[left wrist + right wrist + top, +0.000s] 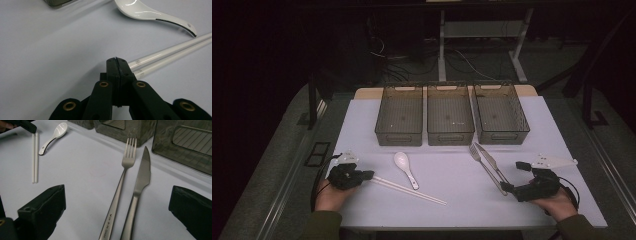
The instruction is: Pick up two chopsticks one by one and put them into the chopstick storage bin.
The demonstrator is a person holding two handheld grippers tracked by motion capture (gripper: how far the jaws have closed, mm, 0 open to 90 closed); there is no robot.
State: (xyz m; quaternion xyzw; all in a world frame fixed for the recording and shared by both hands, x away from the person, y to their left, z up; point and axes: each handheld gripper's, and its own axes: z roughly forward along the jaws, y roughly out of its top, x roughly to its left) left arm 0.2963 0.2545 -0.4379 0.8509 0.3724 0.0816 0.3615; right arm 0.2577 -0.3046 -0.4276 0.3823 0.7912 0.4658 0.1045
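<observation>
A pair of white chopsticks lies on the white table, with a white ceramic spoon just beyond. My left gripper is shut at the chopsticks' left end, jaws pressed together; the stick ends are hidden behind its right jaw. A steel fork and knife lie side by side at the right. My right gripper stands open, one jaw on each side of their handles.
Three smoky transparent bins stand in a row at the back of the table, seemingly holding nothing. Open table surface lies between the spoon and the fork. Table legs and cables show on the dark floor beyond.
</observation>
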